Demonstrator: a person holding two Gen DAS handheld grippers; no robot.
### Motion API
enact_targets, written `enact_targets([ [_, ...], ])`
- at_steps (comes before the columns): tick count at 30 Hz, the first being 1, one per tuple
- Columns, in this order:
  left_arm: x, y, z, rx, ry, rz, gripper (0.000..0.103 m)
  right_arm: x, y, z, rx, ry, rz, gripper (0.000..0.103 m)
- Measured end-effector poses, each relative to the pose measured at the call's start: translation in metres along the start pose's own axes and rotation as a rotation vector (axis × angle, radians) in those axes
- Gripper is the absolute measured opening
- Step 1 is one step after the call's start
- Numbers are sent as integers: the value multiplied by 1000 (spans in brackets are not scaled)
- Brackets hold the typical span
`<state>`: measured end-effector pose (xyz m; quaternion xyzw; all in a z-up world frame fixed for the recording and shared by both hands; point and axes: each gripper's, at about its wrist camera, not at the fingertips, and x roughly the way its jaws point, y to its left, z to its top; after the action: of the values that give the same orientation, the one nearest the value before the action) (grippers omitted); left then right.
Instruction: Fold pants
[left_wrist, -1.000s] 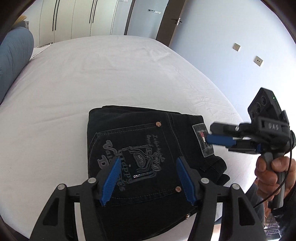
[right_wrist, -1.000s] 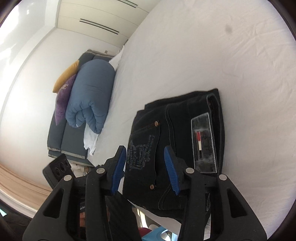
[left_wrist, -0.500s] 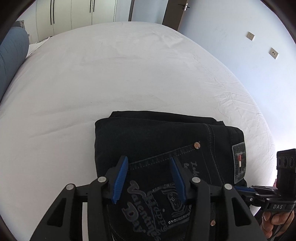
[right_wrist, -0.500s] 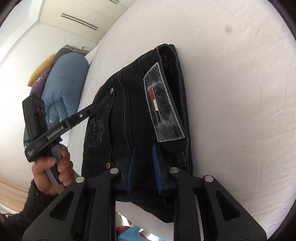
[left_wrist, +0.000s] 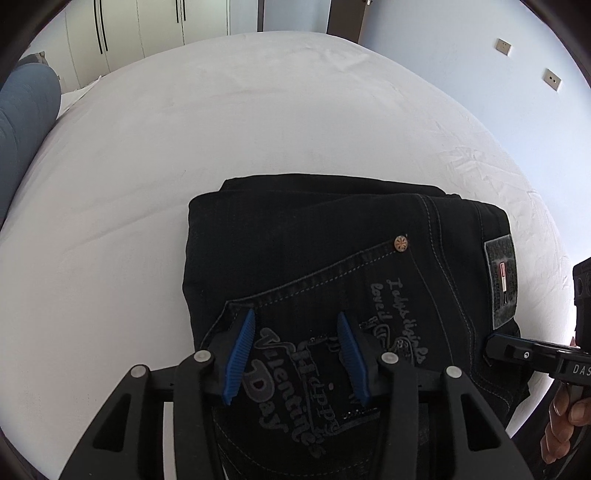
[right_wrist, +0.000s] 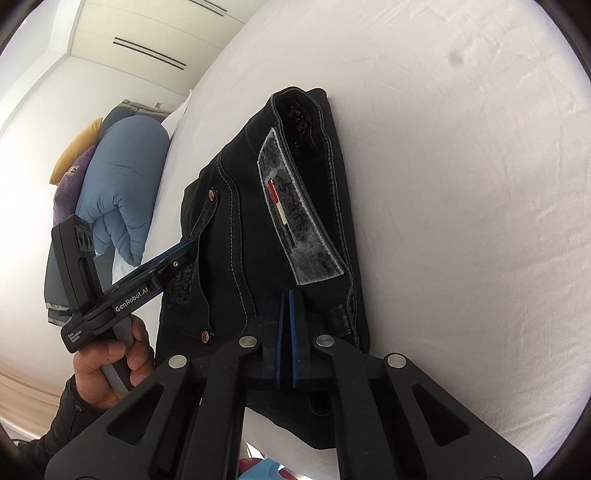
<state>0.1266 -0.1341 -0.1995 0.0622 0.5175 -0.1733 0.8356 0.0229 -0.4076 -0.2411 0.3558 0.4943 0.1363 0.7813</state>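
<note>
since the earlier frames both grippers have closed in on the pants (left_wrist: 332, 266), and the right gripper (right_wrist: 286, 306) has drawn its blue pads together from a clear gap to a thin slit. it now sits at the near waistband edge, just below the grey patch (right_wrist: 295, 218); whether cloth is pinched between the pads cannot be told. the left gripper (left_wrist: 295, 332) has its fingers apart, hovering over the printed back pocket (left_wrist: 317, 354), with the lettering visible between them. the pants lie folded in a compact black stack on the white bed (left_wrist: 221, 110), near its front edge. a blue pillow (right_wrist: 122, 192) lies beyond the bed's far side in the right wrist view.
</note>
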Motion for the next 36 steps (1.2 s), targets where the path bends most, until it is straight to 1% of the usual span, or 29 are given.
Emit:
enact_targets([
  [3,-6,-4,-8,8,-10,10,49,-3,-4,0,-1,-6,-4,0],
  [5,-11,-5,-15,7,-19,15,49,2,1,7,-1,-9,-5,0],
  [10,-24,-12,-34,23,-46,33,50,0,2,2,7,-30,5,0],
  [13,-32,-17,-51,30,-58,42,57,-4,6,-3,-12,-51,-12,0],
  [18,-43,-29,-83,38,-111,87,61,-14,15,-15,-83,-102,-53,0],
  [19,-46,-30,-90,35,-125,100,64,-16,18,-18,-100,-115,-63,0],
  [21,-50,-34,-100,57,-151,127,65,-24,27,-26,-163,-146,-91,5],
  [22,-50,-39,-105,82,-169,149,65,-27,35,-31,-208,-160,-123,5],
  [24,-51,-41,-112,103,-180,168,66,-29,45,-42,-284,-168,-178,6],
  [26,-49,-36,-111,78,-184,149,67,-29,43,-47,-289,-169,-186,6],
  [27,-47,-35,-112,64,-185,136,67,-30,36,-47,-258,-175,-160,6],
  [29,-47,-30,-113,65,-191,127,69,-31,25,-46,-204,-181,-109,6],
  [30,-47,-30,-112,73,-192,130,69,-32,22,-46,-207,-190,-96,6],
  [32,-48,-29,-113,79,-191,126,69,-32,25,-51,-266,-206,-116,6],
  [34,-55,-25,-109,62,-171,99,68,-35,34,-52,-319,-207,-156,6],
  [35,-61,-19,-104,38,-165,85,68,-40,38,-51,-321,-202,-161,8],
  [36,-71,-13,-101,7,-184,70,68,-49,41,-48,-302,-201,-139,17],
])
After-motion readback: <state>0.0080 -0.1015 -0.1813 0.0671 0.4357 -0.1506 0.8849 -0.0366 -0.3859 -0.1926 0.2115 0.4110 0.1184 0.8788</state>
